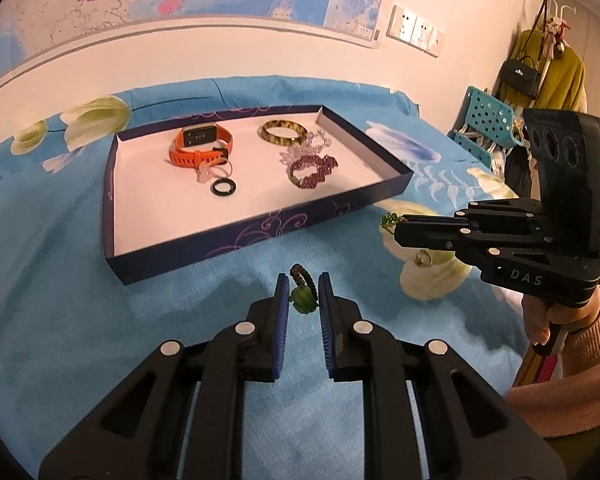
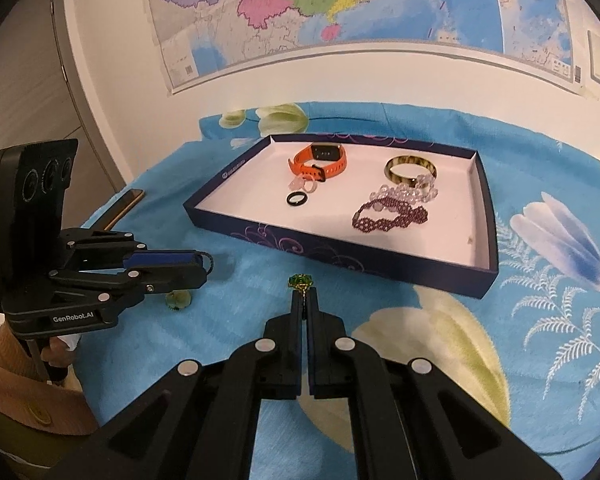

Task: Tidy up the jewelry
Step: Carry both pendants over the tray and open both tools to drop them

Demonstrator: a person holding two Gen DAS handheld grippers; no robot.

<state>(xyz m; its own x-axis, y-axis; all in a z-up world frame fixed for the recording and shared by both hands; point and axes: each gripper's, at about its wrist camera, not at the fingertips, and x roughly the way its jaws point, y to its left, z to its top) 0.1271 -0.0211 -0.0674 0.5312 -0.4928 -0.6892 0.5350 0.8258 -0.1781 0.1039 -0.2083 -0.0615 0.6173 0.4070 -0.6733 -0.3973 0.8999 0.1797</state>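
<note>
Left gripper [image 1: 304, 280] straddles a green pendant on a dark cord [image 1: 301, 298], jaws apart, just in front of the purple-walled tray [image 1: 220, 240]. Inside the tray lie an orange watch [image 1: 200, 146], a tortoiseshell bangle [image 1: 284, 132] and a maroon beaded bracelet [image 1: 312, 170]. Right of the tray, the right gripper [image 1: 396, 230] grips a green-stoned ring [image 1: 389, 221].

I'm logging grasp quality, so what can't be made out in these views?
- Left gripper: whether its pads touch the green charm; too close to call.
- Right gripper: its fingers hide most of the green piece.
- Ring: too small, under that gripper.
</note>
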